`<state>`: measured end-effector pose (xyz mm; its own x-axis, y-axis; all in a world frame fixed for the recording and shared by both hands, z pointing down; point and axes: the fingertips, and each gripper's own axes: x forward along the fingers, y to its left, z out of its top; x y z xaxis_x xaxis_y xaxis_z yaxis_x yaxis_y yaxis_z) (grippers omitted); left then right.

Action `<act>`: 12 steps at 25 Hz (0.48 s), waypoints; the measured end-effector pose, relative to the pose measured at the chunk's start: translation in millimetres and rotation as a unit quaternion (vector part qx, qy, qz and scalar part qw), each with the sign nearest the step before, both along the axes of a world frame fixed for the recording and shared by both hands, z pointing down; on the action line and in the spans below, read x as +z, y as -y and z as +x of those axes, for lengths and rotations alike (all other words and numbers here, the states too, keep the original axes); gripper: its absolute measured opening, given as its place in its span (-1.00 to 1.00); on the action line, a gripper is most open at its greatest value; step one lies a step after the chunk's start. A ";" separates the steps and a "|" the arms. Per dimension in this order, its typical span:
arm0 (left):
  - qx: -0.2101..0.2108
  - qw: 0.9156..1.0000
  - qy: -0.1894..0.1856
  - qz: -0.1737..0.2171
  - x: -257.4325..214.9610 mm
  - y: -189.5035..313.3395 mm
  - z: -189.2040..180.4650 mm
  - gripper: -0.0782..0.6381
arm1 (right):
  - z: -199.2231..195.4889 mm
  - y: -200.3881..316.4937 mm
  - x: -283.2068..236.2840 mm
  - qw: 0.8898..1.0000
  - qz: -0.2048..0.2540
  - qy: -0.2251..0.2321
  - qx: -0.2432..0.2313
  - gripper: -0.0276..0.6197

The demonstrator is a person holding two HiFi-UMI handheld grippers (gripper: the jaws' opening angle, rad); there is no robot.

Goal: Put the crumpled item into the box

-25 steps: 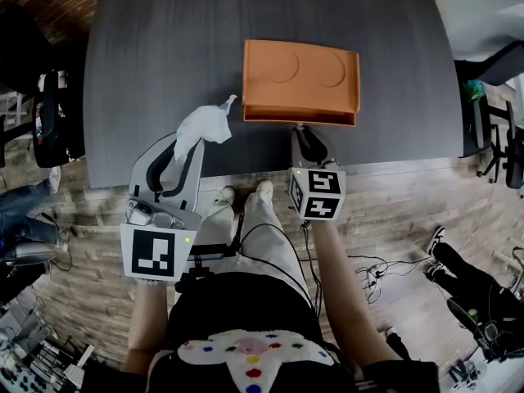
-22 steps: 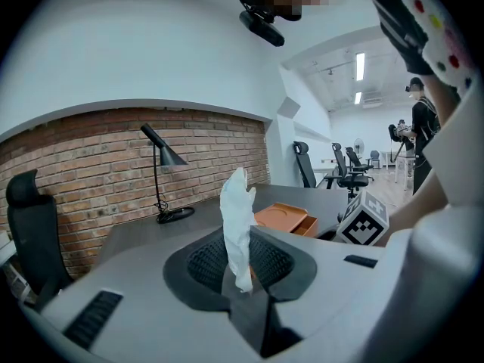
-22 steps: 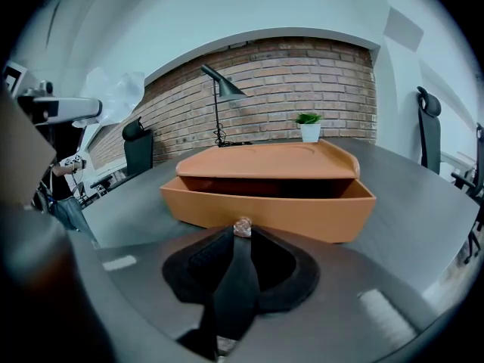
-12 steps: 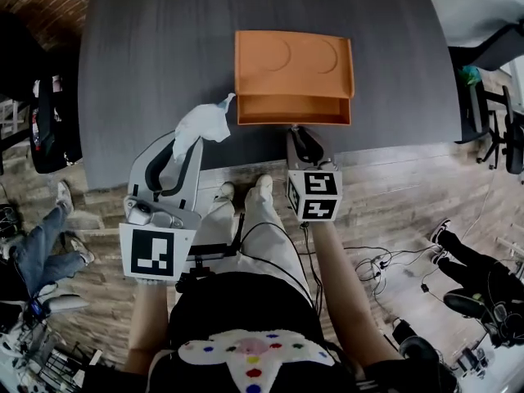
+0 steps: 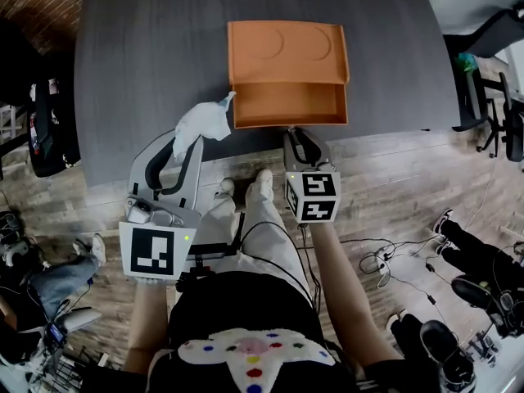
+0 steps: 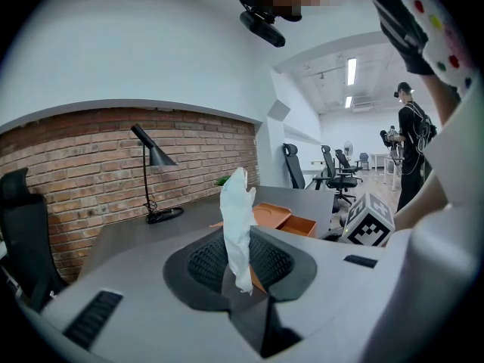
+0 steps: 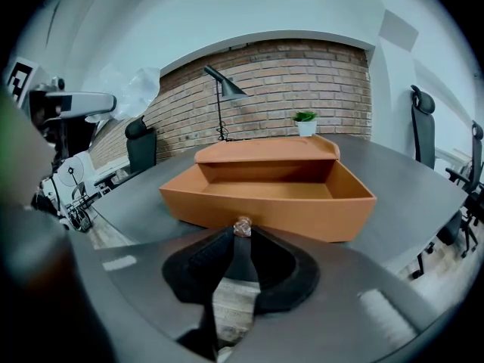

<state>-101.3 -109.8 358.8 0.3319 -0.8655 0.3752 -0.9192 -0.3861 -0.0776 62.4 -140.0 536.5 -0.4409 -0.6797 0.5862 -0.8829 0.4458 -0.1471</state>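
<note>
Being pinched at lower end by left tongs (image 5: pixel 183 143), crumpled paper (image 5: pixel 203 123) is being held above worktop (image 5: pixel 147 56), left of orange box (image 5: pixel 286 64). Judged light, soft, squashy; grip on bunched part being favoured. Knob (image 7: pixel 242 226) being clamped by right tongs (image 5: pixel 299 134).

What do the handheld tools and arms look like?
Left tool and right tool: grey shells, black ribbed pads, each carrying a white cube with black square markers. Short black sleeves; a thin black cable crosses light trousers.
</note>
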 end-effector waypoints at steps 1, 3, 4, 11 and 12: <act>0.002 1.000 0.001 0.000 0.2 -3.8 3.5 -0.59 | 3.0 -4.9 0.4 1.000 0.000 0.000 0.000 -0.67; 0.005 1.000 0.001 0.000 0.7 -8.5 7.7 -0.59 | 6.7 -12.7 1.8 1.000 -0.003 -0.002 -0.001 -0.67; 0.006 1.000 0.000 0.000 1.1 -9.1 8.0 -0.59 | 7.3 -15.1 2.9 1.000 -0.004 -0.002 -0.001 -0.67; 0.012 1.000 -0.002 0.000 3.4 -16.7 8.2 -0.59 | 9.4 -26.6 6.0 1.000 -0.007 -0.004 0.001 -0.67; 0.012 1.000 -0.003 0.001 3.4 -17.8 8.1 -0.59 | 9.4 -28.2 5.8 1.000 -0.008 -0.005 0.001 -0.67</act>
<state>-93.2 -92.0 362.2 0.3553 -0.8577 0.3717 -0.9100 -0.4083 -0.0722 71.8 -111.8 542.3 -0.4332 -0.6718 0.6009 -0.8856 0.4410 -0.1454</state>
